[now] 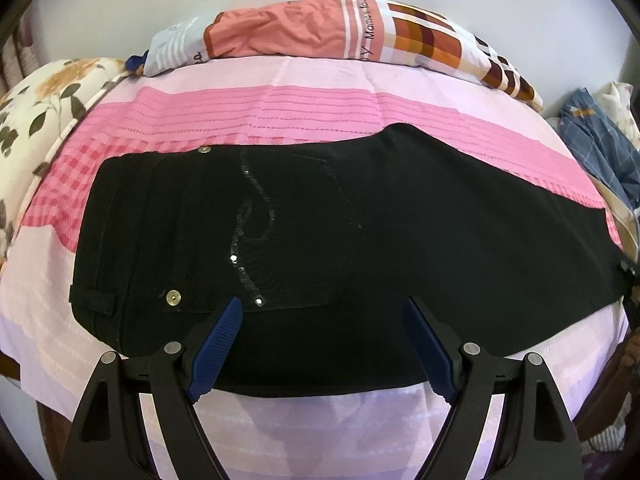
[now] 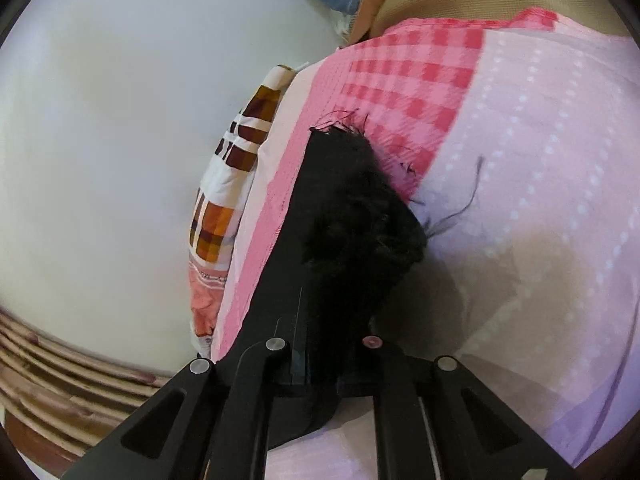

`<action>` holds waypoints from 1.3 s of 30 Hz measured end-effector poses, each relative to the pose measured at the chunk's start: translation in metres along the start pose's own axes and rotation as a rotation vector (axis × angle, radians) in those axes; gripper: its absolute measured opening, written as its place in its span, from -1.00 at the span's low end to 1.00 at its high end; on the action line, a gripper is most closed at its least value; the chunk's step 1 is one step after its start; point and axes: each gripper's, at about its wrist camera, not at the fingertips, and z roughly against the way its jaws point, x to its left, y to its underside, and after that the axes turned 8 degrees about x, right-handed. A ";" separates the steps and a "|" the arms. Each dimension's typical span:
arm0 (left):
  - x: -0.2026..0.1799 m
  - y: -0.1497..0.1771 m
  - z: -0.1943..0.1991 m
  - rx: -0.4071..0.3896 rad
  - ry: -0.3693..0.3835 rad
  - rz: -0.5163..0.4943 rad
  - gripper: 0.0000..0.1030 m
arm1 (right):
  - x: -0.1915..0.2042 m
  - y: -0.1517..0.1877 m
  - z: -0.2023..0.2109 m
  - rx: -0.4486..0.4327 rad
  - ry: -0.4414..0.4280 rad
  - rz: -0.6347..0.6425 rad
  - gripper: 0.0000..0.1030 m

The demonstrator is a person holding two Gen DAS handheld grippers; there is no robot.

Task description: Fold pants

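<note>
A: Where were the pants?

B: Spread flat across the bed, on its pink sheet, waistband to the left in the left wrist view, legs running off to the right. Sequin stitching and two rivets showed near the pocket.

A: And the left hand-held gripper?

B: It hung over the pants' near edge with its blue pads spread wide, nothing pinched between them.

A: The right hand-held gripper?

B: Its jaws were clamped on the frayed hem, black cloth bunched between the fingers and loose threads trailing onto the sheet.

A: Anything around?

B: A patchwork pillow lay at the far side by the wall, a floral cushion at the left, blue checked cloth at the right.
</note>
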 end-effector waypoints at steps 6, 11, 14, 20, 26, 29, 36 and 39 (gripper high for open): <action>-0.008 -0.001 -0.002 0.011 0.001 -0.013 0.60 | 0.010 -0.009 -0.009 -0.012 -0.016 0.006 -0.13; -0.009 0.000 0.000 0.007 -0.001 -0.023 0.60 | 0.003 -0.015 -0.018 0.015 0.021 -0.044 -0.83; -0.008 -0.001 0.003 -0.004 -0.005 -0.027 0.60 | 0.004 -0.013 -0.013 0.003 0.004 -0.046 -0.84; -0.007 -0.002 0.004 -0.005 -0.007 -0.019 0.60 | 0.032 -0.013 -0.014 0.016 -0.026 -0.012 -0.84; -0.008 -0.001 0.006 -0.013 -0.029 -0.025 0.60 | 0.061 -0.009 -0.031 0.058 -0.034 0.027 -0.84; -0.009 0.000 0.009 -0.025 -0.042 -0.035 0.60 | 0.071 -0.003 -0.043 0.084 -0.039 0.033 -0.84; -0.009 0.001 0.011 -0.033 -0.057 -0.054 0.60 | 0.106 0.018 -0.087 0.179 -0.056 0.086 -0.84; -0.009 0.002 0.013 -0.040 -0.072 -0.057 0.60 | 0.123 0.032 -0.111 0.239 -0.073 0.112 -0.84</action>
